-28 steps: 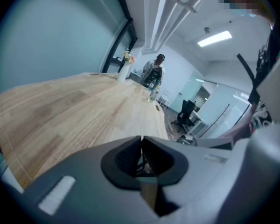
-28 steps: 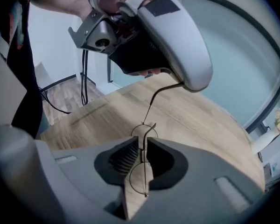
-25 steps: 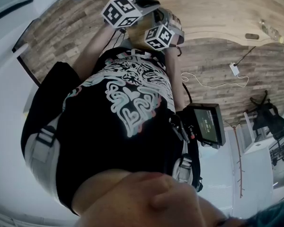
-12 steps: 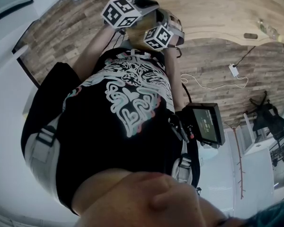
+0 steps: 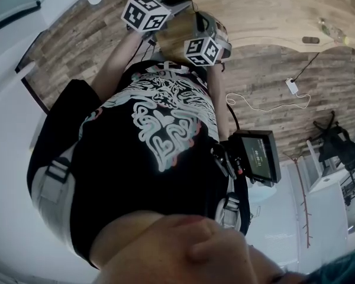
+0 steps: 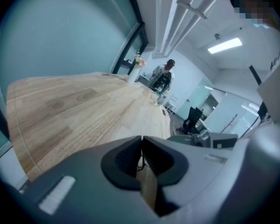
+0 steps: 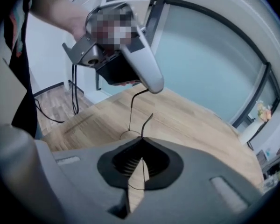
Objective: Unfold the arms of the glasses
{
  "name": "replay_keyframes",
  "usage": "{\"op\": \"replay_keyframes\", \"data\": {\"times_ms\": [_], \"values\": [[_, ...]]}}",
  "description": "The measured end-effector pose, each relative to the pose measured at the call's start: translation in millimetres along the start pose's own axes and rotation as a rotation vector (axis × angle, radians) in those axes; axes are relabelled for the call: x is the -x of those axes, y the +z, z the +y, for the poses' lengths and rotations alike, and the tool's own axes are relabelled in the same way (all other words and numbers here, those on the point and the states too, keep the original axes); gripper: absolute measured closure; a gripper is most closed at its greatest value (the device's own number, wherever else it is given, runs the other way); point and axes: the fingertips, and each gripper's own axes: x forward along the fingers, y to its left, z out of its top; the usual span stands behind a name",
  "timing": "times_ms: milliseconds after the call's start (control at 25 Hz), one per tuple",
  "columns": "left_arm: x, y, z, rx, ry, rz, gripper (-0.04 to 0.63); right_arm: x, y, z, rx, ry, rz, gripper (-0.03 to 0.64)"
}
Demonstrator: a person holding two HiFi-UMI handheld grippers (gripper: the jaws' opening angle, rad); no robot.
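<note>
Your left gripper (image 6: 141, 141) shifted up-left since earlier frame, gap to your right gripper (image 7: 141, 146) wider. Both jaw pairs closed, each pinching thin wire glasses (image 7: 130, 112). You hold glasses in air above wooden table (image 7: 191, 125); one thin arm runs from right jaws up to left jaws.

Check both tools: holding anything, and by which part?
Both are shut on the thin-wire glasses: left tool on one wire strand, likely an arm; right tool on another. Exact part cannot be told.

Table (image 7: 196, 125) pale matt wood — glasses (image 7: 130, 111) dark wire; right gripper (image 7: 141, 139) smooth grey plastic (matt)
</note>
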Motion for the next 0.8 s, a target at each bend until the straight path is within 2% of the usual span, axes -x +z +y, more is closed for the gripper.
{"op": "replay_keyframes", "data": {"times_ms": [160, 280, 520, 720, 800], "values": [[2.0, 0.6, 12.0, 0.032, 0.029, -0.021, 0.597, 10.3, 5.1, -17.7, -0.119, -0.047, -0.059, 0.615], [-0.3, 3.2, 17.3, 0.044, 0.058, -0.033, 0.596, 19.2, -1.7, -34.0, -0.249, -0.076, -0.098, 0.615], [-7.1, 7.6, 25.3, 0.041, 0.104, -0.016, 0.586, 32.0, -13.7, -60.4, -0.425, -0.121, -0.168, 0.615], [-15.4, 6.7, 29.9, 0.071, 0.102, -0.014, 0.575, 38.5, -37.0, -80.8, -0.737, -0.125, -0.253, 0.615], [-17.9, 5.6, 31.2, 0.096, 0.092, -0.016, 0.575, 41.1, -48.8, -85.7, -0.823, -0.126, -0.269, 0.615]]}}
